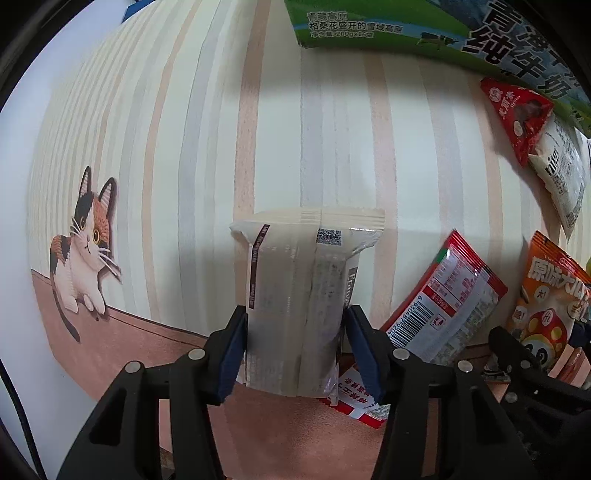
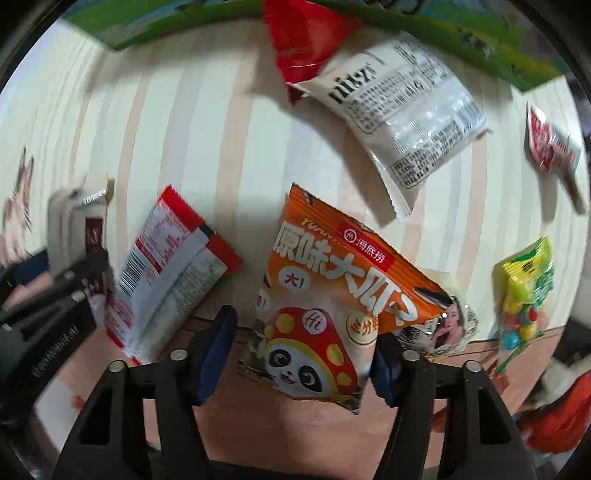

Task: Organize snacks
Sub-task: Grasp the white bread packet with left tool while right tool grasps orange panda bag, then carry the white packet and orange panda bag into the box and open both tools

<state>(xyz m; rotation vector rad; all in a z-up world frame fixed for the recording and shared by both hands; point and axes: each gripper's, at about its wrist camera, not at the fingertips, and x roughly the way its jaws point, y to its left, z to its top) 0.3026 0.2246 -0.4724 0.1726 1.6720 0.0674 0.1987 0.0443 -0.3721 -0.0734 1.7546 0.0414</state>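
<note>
My left gripper [image 1: 295, 350] is shut on a pale wrapped cracker packet [image 1: 299, 295] and holds it upright over the striped table mat. It also shows blurred at the left of the right wrist view [image 2: 79, 225]. My right gripper [image 2: 303, 350] stands open around an orange sunflower-seed bag [image 2: 332, 291]; its right pad touches the bag's edge, and a gap shows at the left pad. A red-and-white sachet [image 2: 170, 269] lies just left of the orange bag and appears in the left wrist view [image 1: 447, 295].
A green milk carton [image 1: 406, 26] stands at the back. A red triangular packet [image 2: 306, 40], a white packet [image 2: 402, 114], a small red sachet [image 2: 550, 147] and a bag of coloured candy [image 2: 524, 291] lie on the striped mat [image 2: 184, 129]. A cat picture [image 1: 85, 243] is at the mat's left.
</note>
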